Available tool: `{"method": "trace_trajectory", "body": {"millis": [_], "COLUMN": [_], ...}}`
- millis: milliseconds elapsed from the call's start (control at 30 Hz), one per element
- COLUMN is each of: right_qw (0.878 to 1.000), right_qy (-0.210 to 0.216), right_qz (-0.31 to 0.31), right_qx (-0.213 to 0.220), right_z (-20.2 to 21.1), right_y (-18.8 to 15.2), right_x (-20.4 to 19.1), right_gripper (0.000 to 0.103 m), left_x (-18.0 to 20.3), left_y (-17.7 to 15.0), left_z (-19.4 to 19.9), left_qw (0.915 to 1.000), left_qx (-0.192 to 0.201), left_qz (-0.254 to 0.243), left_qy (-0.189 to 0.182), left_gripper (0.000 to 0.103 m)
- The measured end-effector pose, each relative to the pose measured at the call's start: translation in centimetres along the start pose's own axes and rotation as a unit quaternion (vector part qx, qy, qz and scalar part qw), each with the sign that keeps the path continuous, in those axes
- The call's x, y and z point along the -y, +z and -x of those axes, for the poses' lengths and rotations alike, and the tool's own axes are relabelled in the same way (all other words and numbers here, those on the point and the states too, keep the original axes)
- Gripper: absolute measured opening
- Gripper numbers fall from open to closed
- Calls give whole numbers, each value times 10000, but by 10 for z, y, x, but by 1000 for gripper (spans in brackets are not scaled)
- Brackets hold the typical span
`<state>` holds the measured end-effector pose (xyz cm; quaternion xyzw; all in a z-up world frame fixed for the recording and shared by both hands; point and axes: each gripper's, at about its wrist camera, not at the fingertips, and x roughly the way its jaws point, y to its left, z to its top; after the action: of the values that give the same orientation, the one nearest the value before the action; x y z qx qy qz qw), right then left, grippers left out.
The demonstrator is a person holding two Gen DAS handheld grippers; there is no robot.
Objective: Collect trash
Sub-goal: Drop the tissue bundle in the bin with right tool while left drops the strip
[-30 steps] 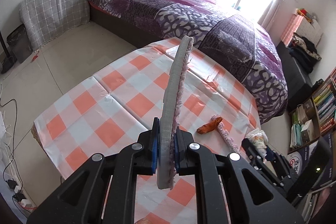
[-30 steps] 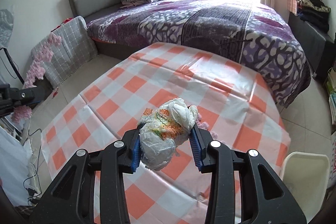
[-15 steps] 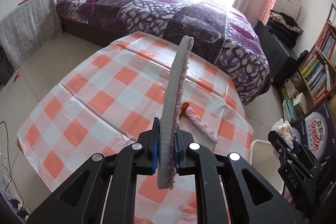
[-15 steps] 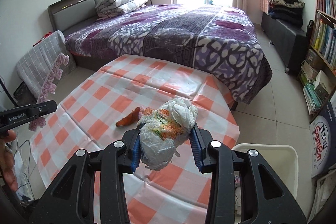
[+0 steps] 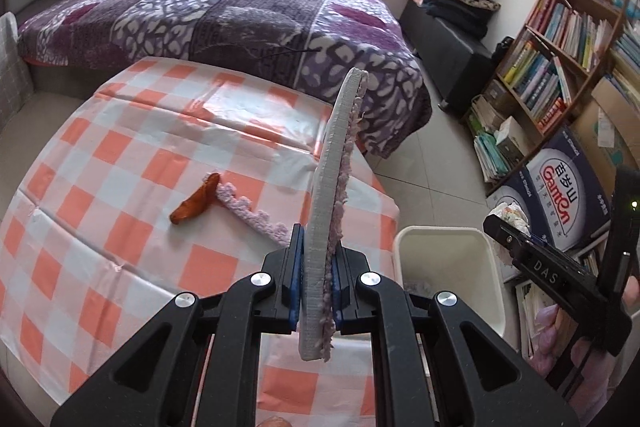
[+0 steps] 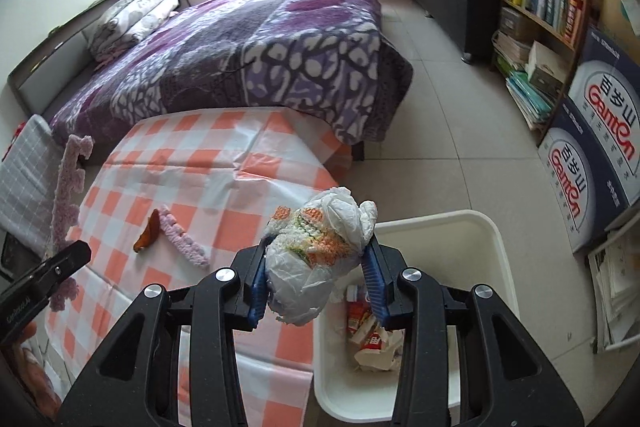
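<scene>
Bin sits lower right in the right wrist view, just beyond and beneath the right gripper, fingers clamped on a crumpled bag. Left gripper, pinching an upright foam strip, is farther off.

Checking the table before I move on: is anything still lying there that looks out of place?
Yes. An orange scrap and a pink fuzzy strip lie together on the checkered tablecloth, uncollected, the scrap's end touching the strip. The white bin already holds wrappers.
</scene>
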<state>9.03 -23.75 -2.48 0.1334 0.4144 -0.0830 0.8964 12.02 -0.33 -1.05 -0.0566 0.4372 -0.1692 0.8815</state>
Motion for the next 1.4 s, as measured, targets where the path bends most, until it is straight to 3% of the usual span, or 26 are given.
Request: {"method": "trace_trajectory", "body": {"millis": [200, 367, 833, 867, 933, 967, 1100, 1233, 1400], "right_qw": [9976, 9920, 9750, 9738, 9720, 9712, 9705, 9740, 9795], "right_qy": [-348, -478, -447, -444, -434, -426, -355, -251, -137], "right_qz": [-588, -1166, -2175, -2227, -2306, -2339, -2383, -2253, -2007], "right_qx": [-146, -65, 108, 124, 143, 146, 127, 28, -146], "right_z": [0, 7, 20, 21, 22, 22, 20, 12, 1], "right_y": [5, 8, 11, 10, 10, 10, 12, 14, 13], "right_x": [45, 82, 143, 145, 148, 148, 144, 126, 101], "right_gripper": [44, 70, 78, 79, 80, 81, 84, 88, 91], "left_x": [38, 69, 140, 142, 146, 147, 141, 127, 100], "left_y": [-7, -13, -42, -44, -48, -49, -49, -45, -38], "left_z": [-23, -41, -82, -85, -90, -92, -95, -95, -97], "left_qw": [9991, 9970, 9864, 9854, 9834, 9825, 9813, 9839, 9874], "left_qx": [-218, -416, -923, -975, -1088, -1126, -1239, -1227, -1220], "left_qz": [-260, -472, -1089, -1101, -1128, -1147, -1116, -1017, -952], "left_qy": [-250, -452, -815, -855, -915, -944, -964, -809, -319], "left_gripper": [12, 12, 12, 14, 32, 49, 69, 70, 70]}}
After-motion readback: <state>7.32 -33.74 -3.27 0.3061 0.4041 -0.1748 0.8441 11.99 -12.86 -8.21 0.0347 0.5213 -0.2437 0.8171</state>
